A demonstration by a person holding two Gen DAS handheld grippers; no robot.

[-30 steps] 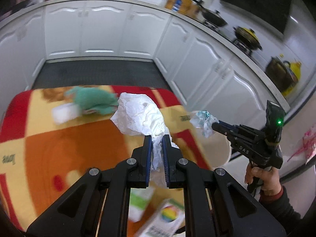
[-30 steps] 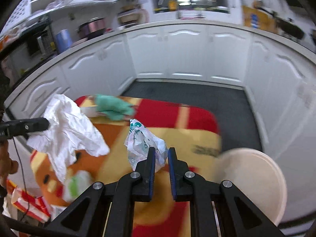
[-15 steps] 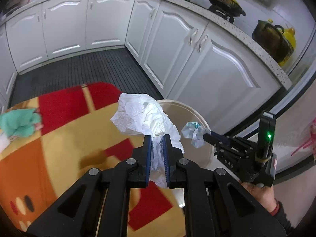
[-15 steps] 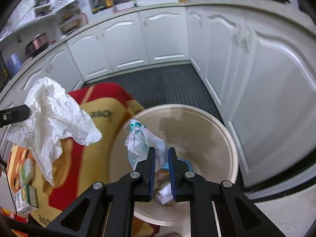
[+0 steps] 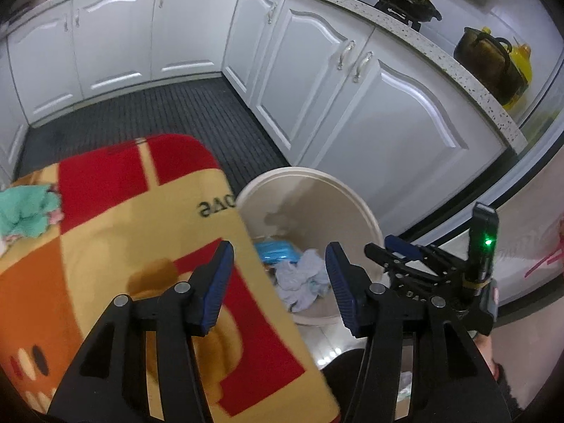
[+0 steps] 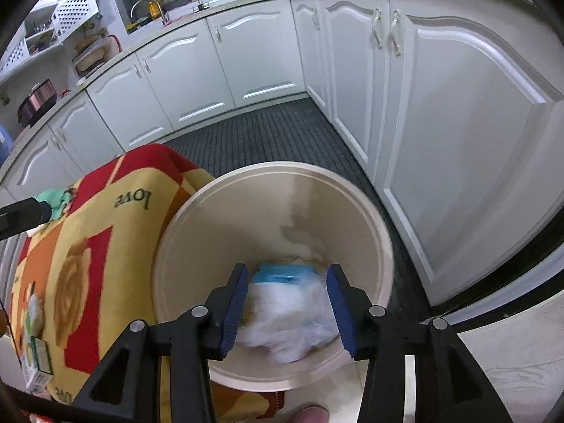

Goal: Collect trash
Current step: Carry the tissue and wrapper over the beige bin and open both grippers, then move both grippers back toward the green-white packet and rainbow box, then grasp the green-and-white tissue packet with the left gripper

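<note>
A cream round trash bin [image 5: 310,179] [image 6: 275,176] stands on the floor beside the table. Crumpled white paper [image 6: 292,320] [image 5: 299,278] and a blue packet [image 6: 282,271] [image 5: 273,248] lie inside it. My left gripper [image 5: 278,275] is open and empty, over the table's edge and the bin's near rim. My right gripper [image 6: 287,303] is open and empty right above the bin; the white trash looks blurred between its fingers. It also shows at the right of the left wrist view [image 5: 398,250].
The table carries a red, orange and yellow cloth [image 5: 116,246] [image 6: 88,239]. A green rag [image 5: 24,208] [image 6: 53,197] lies at its far side. A small carton [image 6: 37,363] and other scraps sit at its near left. White cabinets [image 5: 352,112] ring a dark floor mat [image 5: 148,112].
Both grippers opened over the bin. The white crumpled paper left my left gripper and the printed wrapper left my right gripper; the trash now lies in the bin.
</note>
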